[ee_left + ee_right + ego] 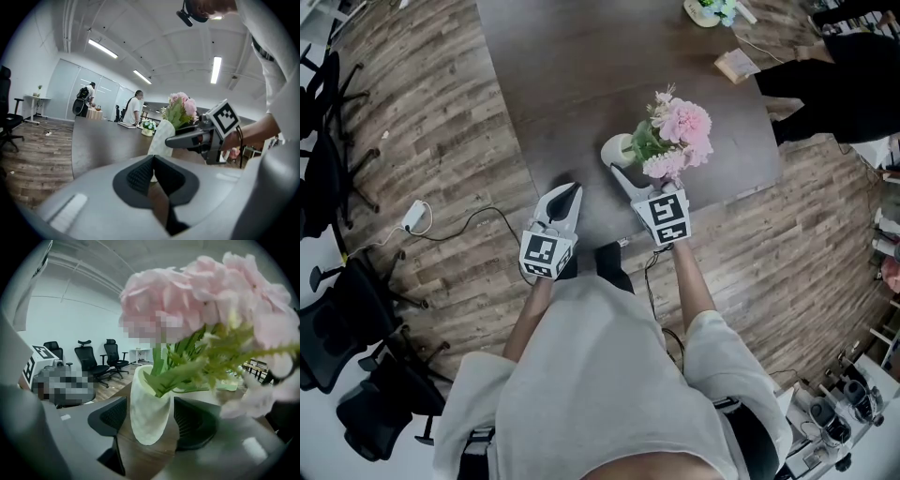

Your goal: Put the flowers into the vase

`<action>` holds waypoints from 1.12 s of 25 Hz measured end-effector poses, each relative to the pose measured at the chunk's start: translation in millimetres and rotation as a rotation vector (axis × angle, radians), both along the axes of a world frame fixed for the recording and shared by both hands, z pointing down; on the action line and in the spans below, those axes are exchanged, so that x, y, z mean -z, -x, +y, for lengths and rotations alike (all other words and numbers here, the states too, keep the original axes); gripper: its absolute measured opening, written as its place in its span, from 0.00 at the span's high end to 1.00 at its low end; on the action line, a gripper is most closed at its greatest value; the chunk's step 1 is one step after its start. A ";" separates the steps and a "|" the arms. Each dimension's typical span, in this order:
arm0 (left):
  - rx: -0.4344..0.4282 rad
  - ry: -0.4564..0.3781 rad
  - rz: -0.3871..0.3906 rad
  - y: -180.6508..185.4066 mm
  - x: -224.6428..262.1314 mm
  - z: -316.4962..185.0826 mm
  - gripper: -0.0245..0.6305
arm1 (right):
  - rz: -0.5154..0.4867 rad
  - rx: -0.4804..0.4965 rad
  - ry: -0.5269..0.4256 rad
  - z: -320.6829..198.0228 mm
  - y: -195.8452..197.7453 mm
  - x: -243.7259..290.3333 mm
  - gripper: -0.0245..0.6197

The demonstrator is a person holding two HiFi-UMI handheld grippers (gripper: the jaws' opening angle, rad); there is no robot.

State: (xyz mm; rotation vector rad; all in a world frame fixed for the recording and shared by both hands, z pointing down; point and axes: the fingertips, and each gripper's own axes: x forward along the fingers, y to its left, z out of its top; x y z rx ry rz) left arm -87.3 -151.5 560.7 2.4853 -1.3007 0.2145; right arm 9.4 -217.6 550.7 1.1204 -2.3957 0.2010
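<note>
A white ribbed vase (617, 148) stands near the front edge of the dark wooden table (581, 75), with pink flowers (682, 127) and green leaves in it. My right gripper (636, 173) reaches round the vase from the near side. In the right gripper view the vase (149, 413) stands between the wide-apart pads (112, 417) with a thin gap on each side, so that gripper (152, 420) is open; the flowers (201, 301) fill the upper frame. My left gripper (562, 202) rests to the left, shut and empty (153, 161), and its view shows the vase (160, 138) ahead.
At the table's far end sit a small flower pot (708, 11) and a flat box (736, 64); a person in black (834, 84) stands at the right side. Black office chairs (337, 328) and a cable with an adapter (417, 216) are on the wood floor at left.
</note>
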 end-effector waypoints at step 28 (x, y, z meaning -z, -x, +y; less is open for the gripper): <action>-0.014 -0.009 0.000 2.6 5.1 8.0 0.95 | 0.011 -0.053 0.125 22.4 -7.6 -42.4 0.56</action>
